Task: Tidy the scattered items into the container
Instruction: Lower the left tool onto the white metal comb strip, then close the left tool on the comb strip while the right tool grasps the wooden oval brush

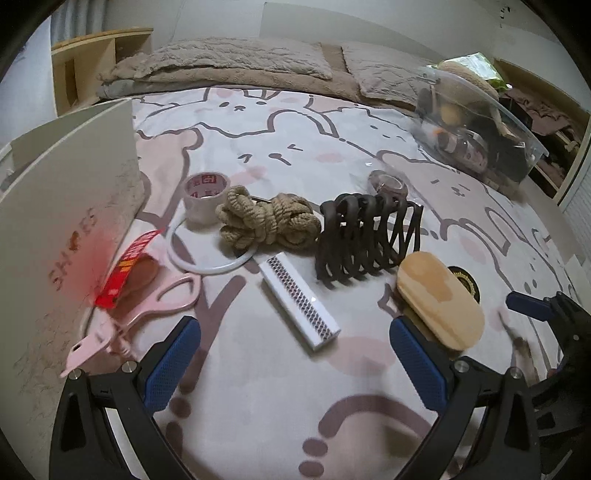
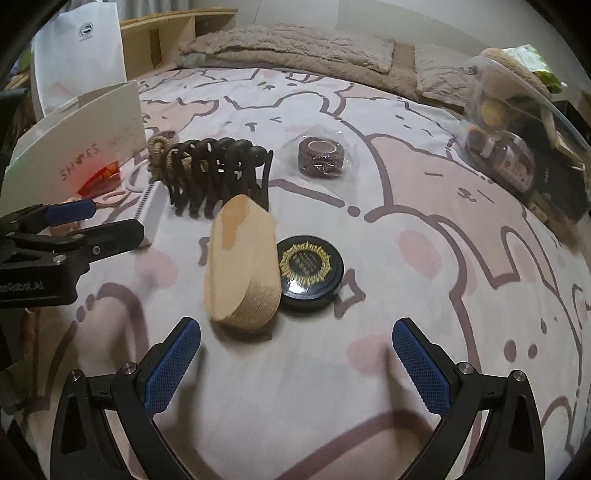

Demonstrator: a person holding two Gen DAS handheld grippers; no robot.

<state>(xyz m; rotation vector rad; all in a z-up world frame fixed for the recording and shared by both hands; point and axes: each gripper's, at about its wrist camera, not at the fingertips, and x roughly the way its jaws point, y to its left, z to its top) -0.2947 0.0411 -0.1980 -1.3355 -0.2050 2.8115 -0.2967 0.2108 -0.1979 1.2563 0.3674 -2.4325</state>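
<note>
Both the left gripper (image 1: pixel 293 354) and right gripper (image 2: pixel 295 356) are hovering released, near the wooden brush (image 2: pixel 242 266).

home bedroom | bed with cartoon-bunny sheet (image 1: pixel 280 140) | plush pillows (image 1: pixel 236 59) | wooden shelf (image 1: pixel 92 62)

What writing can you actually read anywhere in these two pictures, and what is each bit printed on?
"SH ES", a heart in place of the O: white shoe box side.
"enRobot.AI", start cut off: body of the left claw, seen in the right wrist view.
Red print on the white tape roll: unreadable.
Red packet, round black tin, white bag logo: too blurred or small.
</note>
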